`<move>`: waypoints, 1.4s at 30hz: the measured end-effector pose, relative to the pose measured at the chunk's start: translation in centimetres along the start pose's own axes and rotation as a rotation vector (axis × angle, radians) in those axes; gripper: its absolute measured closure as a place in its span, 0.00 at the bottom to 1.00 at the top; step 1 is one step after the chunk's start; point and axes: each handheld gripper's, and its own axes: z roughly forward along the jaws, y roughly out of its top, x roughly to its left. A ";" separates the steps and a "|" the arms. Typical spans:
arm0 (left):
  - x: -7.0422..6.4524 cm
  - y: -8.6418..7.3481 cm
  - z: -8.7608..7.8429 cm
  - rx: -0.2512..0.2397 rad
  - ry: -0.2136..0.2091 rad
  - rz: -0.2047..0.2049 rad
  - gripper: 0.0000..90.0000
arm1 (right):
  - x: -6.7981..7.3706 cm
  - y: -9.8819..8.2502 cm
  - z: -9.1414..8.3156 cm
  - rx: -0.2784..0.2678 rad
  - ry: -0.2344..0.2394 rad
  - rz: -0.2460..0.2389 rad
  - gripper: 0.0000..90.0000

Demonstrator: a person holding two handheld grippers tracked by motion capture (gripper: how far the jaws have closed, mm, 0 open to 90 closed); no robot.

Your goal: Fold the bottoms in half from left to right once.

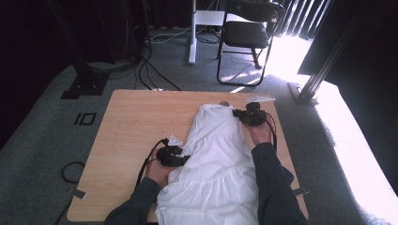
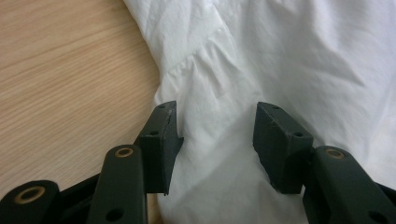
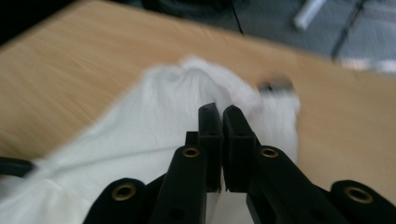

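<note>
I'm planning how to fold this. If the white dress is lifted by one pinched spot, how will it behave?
The white dress is probably floppy: it lies creased and gathered on the table, so a pinched spot would likely rise while the rest sags and trails. It looks thin and light. Pushed, it would probably bunch rather than slide whole. The right tongs are shut at its far end; the left tongs stand open over it.

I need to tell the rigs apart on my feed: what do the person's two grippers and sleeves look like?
Both are black. The left gripper has two blocky matte pads on rounded arms with brass-ringed holes; the right gripper is built the same. In the high view each carries a pale grey three-cornered plate on top and trails a black cable. The person wears dark grey long sleeves.
</note>
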 end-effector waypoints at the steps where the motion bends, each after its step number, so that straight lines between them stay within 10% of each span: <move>1: 0.0 0.0 0.1 0.008 -0.001 0.001 0.57 | -0.5 -0.9 0.7 0.051 -0.021 0.004 0.97; 6: 0.0 0.1 0.1 0.015 -0.004 0.005 0.57 | -2.2 -5.1 4.1 0.246 -0.038 0.088 0.86; 16: 0.6 1.0 -0.9 -0.045 0.008 -0.017 0.56 | -3.2 -2.3 4.0 0.074 -0.076 0.180 0.64; 25: 0.2 1.8 -0.3 -0.034 0.003 0.008 0.56 | -3.4 -2.0 7.5 0.088 -0.031 0.306 0.60; 31: -0.2 1.6 0.4 -0.015 -0.003 0.017 0.56 | -1.7 -2.7 9.4 0.188 -0.008 0.240 0.57; 36: -0.1 1.6 0.4 -0.016 -0.003 0.015 0.56 | -0.5 -2.6 10.0 0.246 -0.068 0.113 0.90; 42: 0.0 1.5 0.5 -0.016 -0.005 0.010 0.56 | -0.8 0.1 7.2 0.168 -0.184 -0.021 0.93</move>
